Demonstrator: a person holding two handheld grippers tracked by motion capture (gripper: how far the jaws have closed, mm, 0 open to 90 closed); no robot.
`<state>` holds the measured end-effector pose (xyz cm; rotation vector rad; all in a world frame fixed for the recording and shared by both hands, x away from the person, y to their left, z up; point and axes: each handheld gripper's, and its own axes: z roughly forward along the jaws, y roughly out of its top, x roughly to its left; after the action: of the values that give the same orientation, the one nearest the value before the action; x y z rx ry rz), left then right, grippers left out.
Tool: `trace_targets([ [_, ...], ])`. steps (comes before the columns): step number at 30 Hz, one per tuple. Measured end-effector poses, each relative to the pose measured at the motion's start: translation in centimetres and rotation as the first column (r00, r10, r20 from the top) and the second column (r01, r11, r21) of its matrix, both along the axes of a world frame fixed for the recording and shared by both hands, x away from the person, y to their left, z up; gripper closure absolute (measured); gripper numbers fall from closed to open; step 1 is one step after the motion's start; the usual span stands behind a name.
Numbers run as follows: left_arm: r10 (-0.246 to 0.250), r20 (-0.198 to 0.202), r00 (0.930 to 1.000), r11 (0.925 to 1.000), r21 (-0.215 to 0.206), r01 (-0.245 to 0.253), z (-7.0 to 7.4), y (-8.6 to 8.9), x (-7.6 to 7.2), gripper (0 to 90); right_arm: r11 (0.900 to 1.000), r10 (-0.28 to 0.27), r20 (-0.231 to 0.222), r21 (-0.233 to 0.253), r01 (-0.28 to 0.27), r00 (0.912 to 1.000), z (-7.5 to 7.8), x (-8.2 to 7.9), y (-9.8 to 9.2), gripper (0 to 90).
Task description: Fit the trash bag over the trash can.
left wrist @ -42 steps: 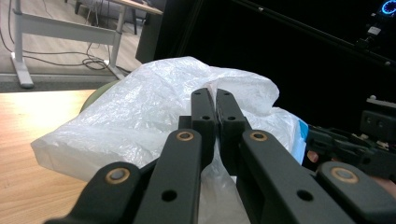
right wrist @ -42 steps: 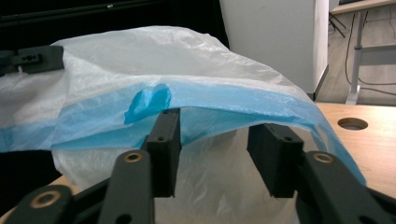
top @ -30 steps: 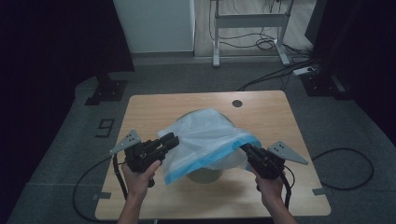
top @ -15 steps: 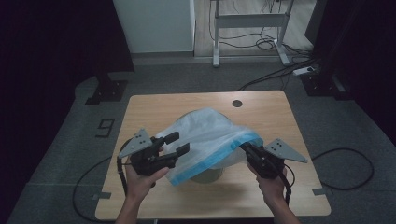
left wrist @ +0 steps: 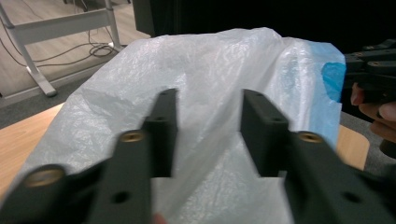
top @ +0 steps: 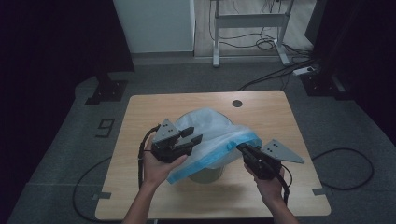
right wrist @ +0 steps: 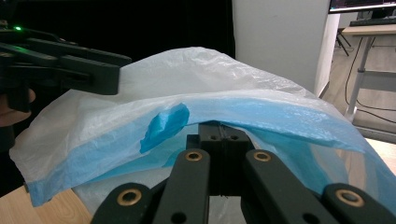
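One wooden table [top: 140, 186], light top, with a round dark hole [top: 237, 103] at its far edge. All positions below are relative to the table.

One plastic bag [top: 212, 135] over table centre: thin, crinkled, translucent white with a blue band along its open rim [right wrist: 280, 116]. It drapes over one pale round bin [top: 205, 175], whose base shows under the bag toward the near edge. A blue tab or handle piece [right wrist: 164, 125] sits on the band.

Two grippers, one per hand. Left gripper [top: 190, 137] is at centre-left of the table, jaws spread apart with nothing between them; bag film lies just beyond the jaws in the left gripper view, whether touching I can't tell. Right gripper [top: 241, 148] is at centre-right, jaws clamped together on the blue rim of the bag, holding that edge lifted off the bin.

Two grey three-cornered plates, one on each gripper. Two cables trail off the near side of the table.
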<state>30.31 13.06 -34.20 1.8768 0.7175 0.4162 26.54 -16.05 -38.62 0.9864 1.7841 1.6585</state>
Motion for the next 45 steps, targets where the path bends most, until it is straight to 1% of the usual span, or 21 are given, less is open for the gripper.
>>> trace_targets([
  [2, 0.002, -0.004, 1.0000, 1.0000, -0.007, -0.002, -0.1, 0.0, 0.1, 68.4, 1.000, -0.001, -0.002, 0.000, 0.001, 1.0000, 0.0, 0.0, 0.0, 89.2],
  [8, 0.003, -0.009, 1.0000, 0.9999, 0.017, -0.003, -0.5, -0.1, 0.7, 89.0, 1.000, 0.001, 0.001, 0.001, -0.001, 1.0000, 0.0, 0.0, -0.2, 89.2],
  [11, 0.008, -0.002, 1.0000, 1.0000, 0.006, -0.008, -0.5, -0.1, 0.9, 89.8, 1.000, 0.000, 0.001, 0.001, 0.000, 1.0000, -0.1, 0.1, -0.4, 89.2],
  [14, 0.025, 0.005, 0.9997, 0.9986, -0.047, -0.025, -0.2, 0.4, 1.3, 89.8, 1.000, -0.003, 0.001, -0.004, 0.003, 1.0000, -0.2, 0.3, -0.8, 89.2],
  [15, 0.025, 0.005, 0.9997, 0.9986, -0.047, -0.025, -0.2, 0.4, 1.3, 89.8, 1.000, -0.004, -0.002, -0.004, 0.004, 1.0000, -0.2, 0.4, -1.0, 89.2],
  [16, 0.036, 0.004, 0.9993, 0.9970, -0.069, -0.036, 0.0, 0.7, 1.5, 89.8, 1.000, -0.007, -0.007, 0.002, 0.007, 1.0000, -0.2, 0.5, -1.3, 89.2],
  [18, 0.067, 0.001, 0.9978, 0.9919, -0.108, -0.066, 0.3, 1.5, 2.0, 89.8, 1.000, -0.011, -0.010, 0.005, 0.011, 0.9999, -0.1, 0.6, -1.7, 89.2],
  [19, 0.067, 0.001, 0.9978, 0.9919, -0.108, -0.066, 0.3, 1.5, 2.0, 89.8, 1.000, -0.011, -0.010, 0.005, 0.011, 0.9999, -0.1, 0.6, -1.7, 89.2],
  [22, 0.103, -0.004, 0.9946, 0.9829, -0.153, -0.103, 0.6, 2.8, 2.7, 89.8, 1.000, -0.023, -0.006, 0.001, 0.023, 0.9997, -0.1, 0.7, -2.5, 89.2],
  [24, 0.120, -0.004, 0.9928, 0.9788, -0.167, -0.119, 0.6, 3.3, 2.9, 89.8, 1.000, -0.032, -0.006, -0.001, 0.032, 0.9995, 0.0, 0.8, -2.9, 89.2],
  [25, 0.120, -0.004, 0.9928, 0.9788, -0.167, -0.119, 0.6, 3.3, 2.9, 89.8, 1.000, -0.032, -0.006, -0.001, 0.032, 0.9995, 0.0, 0.8, -2.9, 89.2],
  [28, 0.148, -0.005, 0.9890, 0.9707, -0.191, -0.146, 0.7, 4.5, 3.2, 89.9, 0.999, -0.050, -0.009, -0.006, 0.050, 0.9987, 0.2, 1.3, -3.5, 89.2],
  [29, 0.148, -0.005, 0.9890, 0.9707, -0.191, -0.146, 0.7, 4.5, 3.2, 89.8, 0.998, -0.055, -0.008, -0.008, 0.055, 0.9985, 0.3, 1.5, -3.6, 89.2],
  [30, 0.162, -0.007, 0.9868, 0.9651, -0.208, -0.160, 0.8, 5.1, 3.5, 89.8, 0.998, -0.061, -0.007, -0.011, 0.061, 0.9981, 0.5, 1.8, -3.8, 89.2],
  [31, 0.162, -0.007, 0.9868, 0.9651, -0.208, -0.160, 0.8, 5.1, 3.5, 89.8, 0.998, -0.065, -0.007, -0.013, 0.065, 0.9979, 0.7, 2.0, -4.0, 89.2],
  [32, 0.170, -0.010, 0.9854, 0.9586, -0.230, -0.167, 1.0, 5.8, 3.8, 89.9, 0.997, -0.071, -0.007, -0.016, 0.071, 0.9975, 0.9, 2.2, -4.2, 89.2],
  [36, 0.190, -0.003, 0.9818, 0.9494, -0.254, -0.184, 1.7, 6.9, 4.2, 89.9, 0.995, -0.096, -0.005, -0.019, 0.096, 0.9953, 2.0, 3.2, -5.0, 89.2],
  [38, 0.210, 0.007, 0.9777, 0.9418, -0.270, -0.200, 1.9, 7.4, 4.2, 89.9, 0.994, -0.109, 0.000, -0.018, 0.109, 0.9941, 2.6, 3.5, -5.5, 89.2],
  [39, 0.219, 0.010, 0.9757, 0.9360, -0.285, -0.207, 2.0, 7.7, 4.0, 89.8, 0.993, -0.116, 0.003, -0.012, 0.116, 0.9933, 2.9, 3.6, -5.7, 89.2],
  [41, 0.220, 0.003, 0.9754, 0.9284, -0.307, -0.209, 1.9, 8.3, 3.7, 89.9, 0.992, -0.126, 0.005, 0.005, 0.126, 0.9920, 3.2, 3.6, -6.2, 89.2],
  [45, 0.221, 0.002, 0.9752, 0.9263, -0.313, -0.209, 1.1, 9.0, 2.5, 89.9, 0.991, -0.131, 0.003, 0.021, 0.131, 0.9913, 2.8, 2.8, -6.7, 89.2],
])
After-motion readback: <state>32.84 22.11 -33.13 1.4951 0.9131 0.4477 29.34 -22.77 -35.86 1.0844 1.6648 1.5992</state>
